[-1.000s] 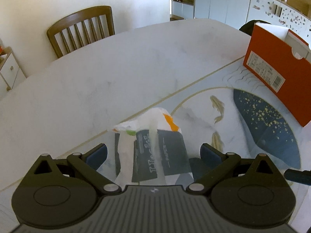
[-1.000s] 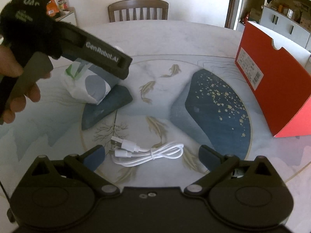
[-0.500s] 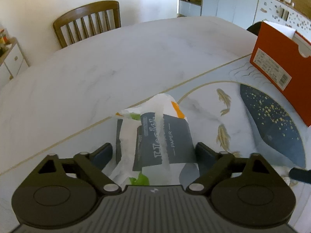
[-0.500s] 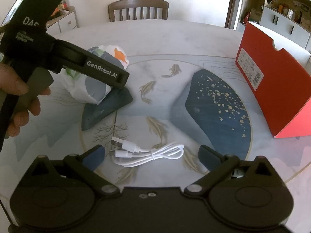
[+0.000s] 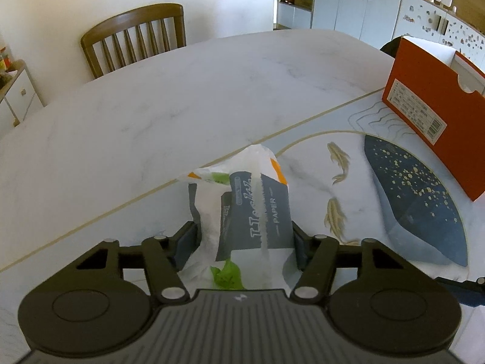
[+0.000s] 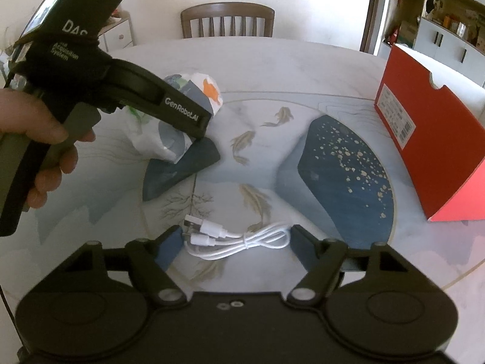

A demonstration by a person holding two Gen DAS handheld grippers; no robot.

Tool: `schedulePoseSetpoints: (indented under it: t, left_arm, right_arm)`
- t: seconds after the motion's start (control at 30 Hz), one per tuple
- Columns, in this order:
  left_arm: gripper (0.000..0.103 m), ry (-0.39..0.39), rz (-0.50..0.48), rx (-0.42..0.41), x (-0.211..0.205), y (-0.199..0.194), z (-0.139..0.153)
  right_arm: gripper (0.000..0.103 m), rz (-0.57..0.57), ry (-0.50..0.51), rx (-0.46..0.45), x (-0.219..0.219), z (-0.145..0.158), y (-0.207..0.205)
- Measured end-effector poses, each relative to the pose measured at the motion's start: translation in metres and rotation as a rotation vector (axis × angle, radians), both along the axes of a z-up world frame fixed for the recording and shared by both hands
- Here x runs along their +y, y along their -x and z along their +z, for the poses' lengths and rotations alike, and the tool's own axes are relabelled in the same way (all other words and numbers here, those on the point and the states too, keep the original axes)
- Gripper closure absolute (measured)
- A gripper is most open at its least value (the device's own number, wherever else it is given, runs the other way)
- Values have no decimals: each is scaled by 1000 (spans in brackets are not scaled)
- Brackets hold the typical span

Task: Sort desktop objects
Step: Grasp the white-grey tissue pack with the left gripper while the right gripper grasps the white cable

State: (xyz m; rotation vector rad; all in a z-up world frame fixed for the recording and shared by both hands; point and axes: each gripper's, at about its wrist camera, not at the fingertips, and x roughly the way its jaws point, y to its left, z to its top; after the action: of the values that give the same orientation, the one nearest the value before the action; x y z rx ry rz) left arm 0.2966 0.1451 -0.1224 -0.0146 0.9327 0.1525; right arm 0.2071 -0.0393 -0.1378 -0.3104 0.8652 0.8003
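Fingers (image 5: 188, 242) of left gripper (image 5: 244, 239) closing against both sides of tissue pack (image 5: 242, 206) on table (image 5: 151, 121), right gripper (image 6: 233, 244) closing around white cable (image 6: 236, 238), pads not yet pressing, orange box (image 6: 430, 139) far right.

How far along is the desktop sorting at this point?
Nothing looks sorted yet. In hand: left gripper closing, pads against the tissue pack; right gripper closing around the white cable, still on the table. Left: lifting both and placing them, perhaps by the orange box.
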Motion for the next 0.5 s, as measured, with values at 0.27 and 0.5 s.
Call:
schedulePoseSetpoints:
  t: [0.27,0.5]
  left_arm:
    - [50,9,3,3,-6,3,6]
    - [56,13,-17,1,-17,6,11]
  right_arm:
    - [28,-6,-1,22,-10,2,0]
    - [28,-20,-12,25,-25,9,-2]
